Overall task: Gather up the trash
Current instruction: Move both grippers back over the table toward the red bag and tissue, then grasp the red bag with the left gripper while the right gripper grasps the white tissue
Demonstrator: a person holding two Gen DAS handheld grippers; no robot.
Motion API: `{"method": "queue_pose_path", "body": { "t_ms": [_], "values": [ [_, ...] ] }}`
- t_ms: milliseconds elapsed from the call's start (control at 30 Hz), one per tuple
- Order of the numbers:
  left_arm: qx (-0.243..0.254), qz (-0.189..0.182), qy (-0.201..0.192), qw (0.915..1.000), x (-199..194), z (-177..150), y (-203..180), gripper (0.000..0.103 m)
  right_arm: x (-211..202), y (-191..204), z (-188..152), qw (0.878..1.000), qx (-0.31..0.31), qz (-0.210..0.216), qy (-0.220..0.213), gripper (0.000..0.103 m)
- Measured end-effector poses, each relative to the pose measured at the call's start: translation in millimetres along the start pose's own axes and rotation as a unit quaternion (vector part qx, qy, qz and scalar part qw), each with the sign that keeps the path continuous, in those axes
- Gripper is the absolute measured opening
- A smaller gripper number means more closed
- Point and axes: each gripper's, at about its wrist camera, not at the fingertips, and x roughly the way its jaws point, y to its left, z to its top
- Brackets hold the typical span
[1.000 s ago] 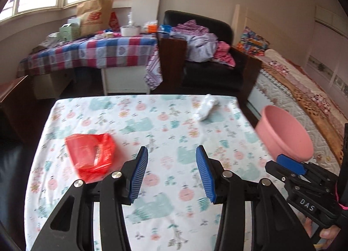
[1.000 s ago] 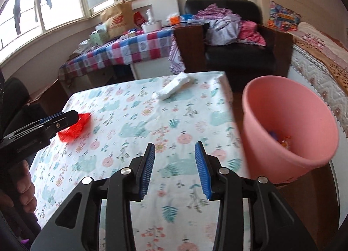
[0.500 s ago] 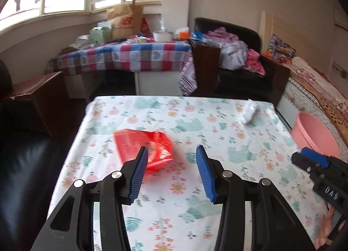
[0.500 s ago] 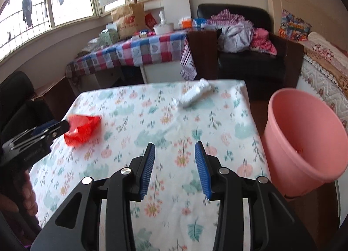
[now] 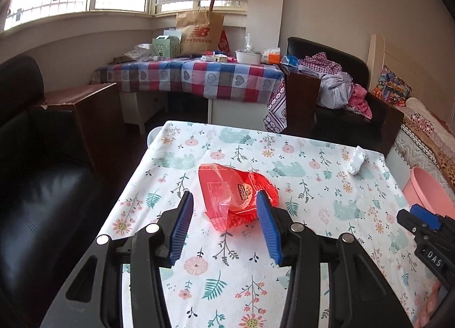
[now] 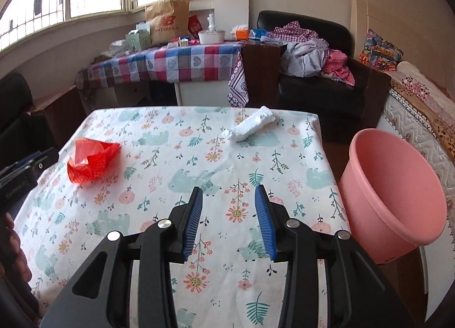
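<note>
Holding my left claw (image 5: 224, 215) spread wide over the desk (image 5: 312, 242), I see the crumpled red plastic wrapper (image 5: 236, 195) lying between its two blue pads (image 5: 182, 225), with neither pad visibly pressing on it. The wrapper sits flat on the floral cloth toward the desk's left side, and from my right wrist view it shows as a red heap (image 6: 92, 158) near the left edge, just ahead of the left claw's dark body. My right claw (image 6: 229, 215) is likewise spread apart and holds nothing, hovering above the near middle of the desk (image 6: 170, 185). A white foam piece (image 6: 251, 127) lies near the far right corner of the cloth, well apart from the wrapper; in the left view it appears small by the far right edge (image 5: 357, 160). A pink plastic bucket (image 6: 389, 194) stands just beside the desk's right edge, tilted with its opening toward me, and I cannot tell what is inside it.
</note>
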Motion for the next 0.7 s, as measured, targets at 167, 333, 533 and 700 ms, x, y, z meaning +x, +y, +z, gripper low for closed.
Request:
{"method": "queue_pose_path", "body": {
  "t_ms": [167, 333, 533, 700],
  "values": [
    [-0.002, -0.020, 0.010, 0.9998, 4, 2, -1, 0.045, 2, 1, 0, 1.000, 0.002, -0.019, 0.006, 0.039],
    [-0.034, -0.037, 0.060, 0.9969, 25, 6, 18, 0.045, 6, 1, 0, 1.000, 0.001, -0.005, 0.014, 0.039],
    [-0.084, -0.063, 0.079, 0.9913, 41, 25, 37, 0.045, 16, -4, -1, 0.999, 0.016, 0.009, 0.037, 0.039],
    [-0.079, -0.077, 0.097, 0.9891, 56, 25, 28, 0.038, 18, -1, -1, 0.999, 0.012, 0.018, 0.041, 0.039]
  ]
}}
